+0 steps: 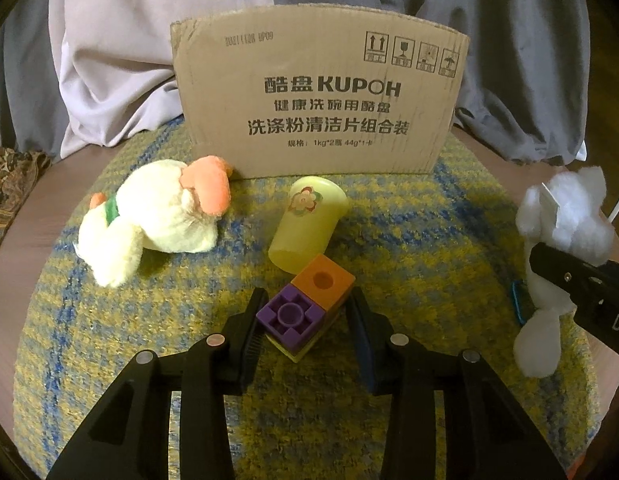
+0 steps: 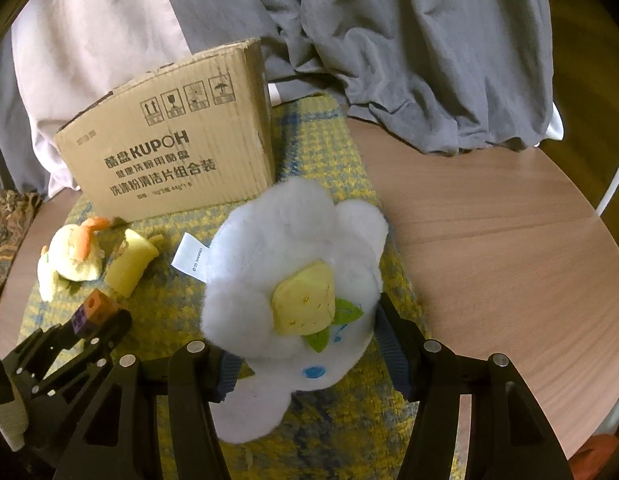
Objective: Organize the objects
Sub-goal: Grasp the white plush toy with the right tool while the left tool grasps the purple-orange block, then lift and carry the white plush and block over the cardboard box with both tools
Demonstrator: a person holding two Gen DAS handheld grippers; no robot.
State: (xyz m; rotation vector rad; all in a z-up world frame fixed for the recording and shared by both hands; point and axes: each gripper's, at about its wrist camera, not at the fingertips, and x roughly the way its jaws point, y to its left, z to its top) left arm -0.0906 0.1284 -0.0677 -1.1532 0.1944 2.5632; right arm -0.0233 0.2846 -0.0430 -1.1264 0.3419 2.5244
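Observation:
My left gripper (image 1: 305, 312) is open, its fingers on either side of a stack of toy blocks (image 1: 305, 308), purple and orange on top, yellow below. The left finger touches the purple block; the right finger stands a little clear. Behind the blocks a yellow cup (image 1: 309, 226) lies on its side. A cream plush dog (image 1: 157, 216) with orange ears lies at the left. My right gripper (image 2: 309, 348) is open around a white plush toy (image 2: 293, 264) that holds a small yellow figure. The cardboard box (image 1: 321, 100) stands at the back.
Everything lies on a yellow and blue woven mat (image 1: 429, 248) on a round wooden table (image 2: 489, 240). Grey and pale cloth (image 2: 389, 40) hangs behind the box. A white cable (image 2: 613, 176) curves at the table's right edge. A small blue object (image 1: 518, 304) lies by the white plush.

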